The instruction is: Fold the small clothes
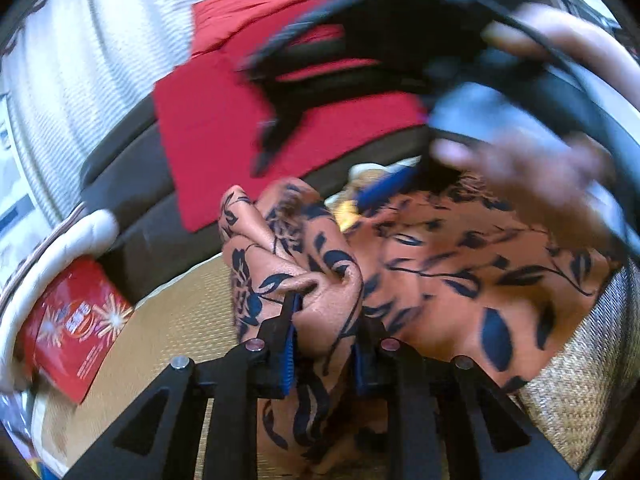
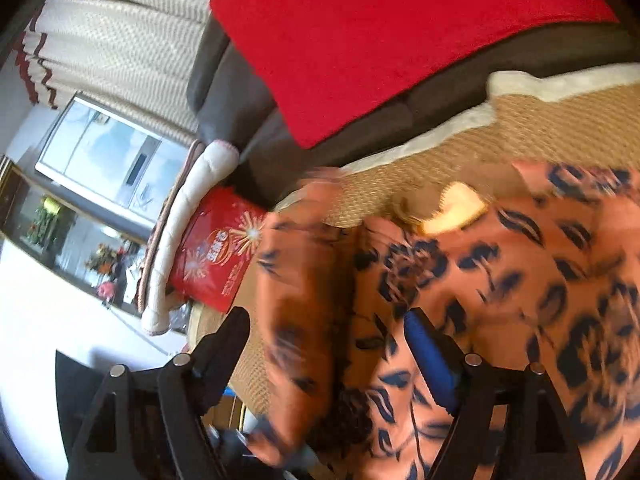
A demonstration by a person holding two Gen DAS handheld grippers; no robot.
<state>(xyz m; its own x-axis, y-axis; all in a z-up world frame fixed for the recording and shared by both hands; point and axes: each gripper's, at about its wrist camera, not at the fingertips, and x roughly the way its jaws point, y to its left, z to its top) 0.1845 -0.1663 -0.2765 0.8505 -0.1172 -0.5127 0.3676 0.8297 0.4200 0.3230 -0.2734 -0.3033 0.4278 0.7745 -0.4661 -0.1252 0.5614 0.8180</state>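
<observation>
Woven mat [image 1: 172,320] under garment [image 1: 320,280] pinched by left gripper [image 1: 324,320]

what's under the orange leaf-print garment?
The orange garment lies on a woven straw mat, which shows around its edges. A pale yellow item peeks out at its far edge; anything else beneath is covered.

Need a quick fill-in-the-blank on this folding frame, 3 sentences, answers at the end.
1. The left gripper is shut on the orange ____-print garment.
2. The right gripper has its jaws ____, its pads not pressing the cloth.
3. The garment lies on a woven mat, and behind the mat a ____ cloth drapes over the dark cushion.

Answers: leaf; open; red
</observation>
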